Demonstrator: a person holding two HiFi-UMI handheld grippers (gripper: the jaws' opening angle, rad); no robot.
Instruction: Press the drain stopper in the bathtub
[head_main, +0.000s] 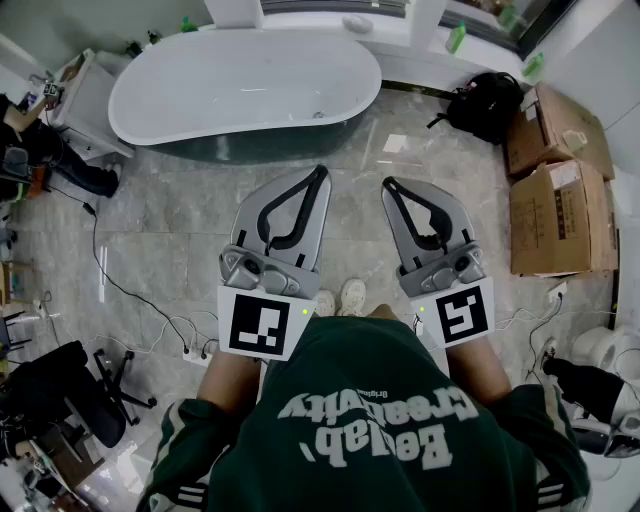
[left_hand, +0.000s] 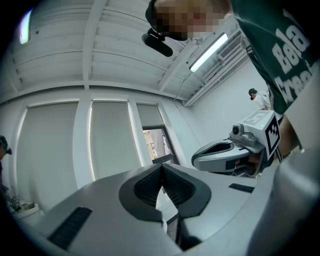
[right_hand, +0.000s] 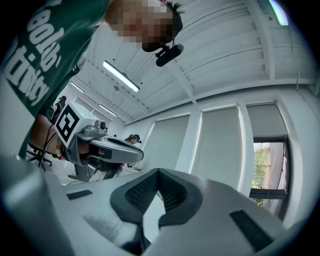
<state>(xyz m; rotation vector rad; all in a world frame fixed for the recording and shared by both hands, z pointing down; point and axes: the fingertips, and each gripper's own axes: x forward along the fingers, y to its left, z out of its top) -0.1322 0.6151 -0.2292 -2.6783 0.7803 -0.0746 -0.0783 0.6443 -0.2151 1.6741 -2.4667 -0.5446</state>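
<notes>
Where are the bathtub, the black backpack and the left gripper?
bathtub (head_main: 240, 85), head view, bare inner floor.
black backpack (head_main: 487, 103), head view, its middle.
left gripper (head_main: 321, 173), head view, closed jaw tips.

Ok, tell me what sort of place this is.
Probably a bathroom set up as a test or work space: a white freestanding bathtub stands on a stone-tiled floor, but cardboard boxes sit at the right and cables trail across the floor at the left.
</notes>
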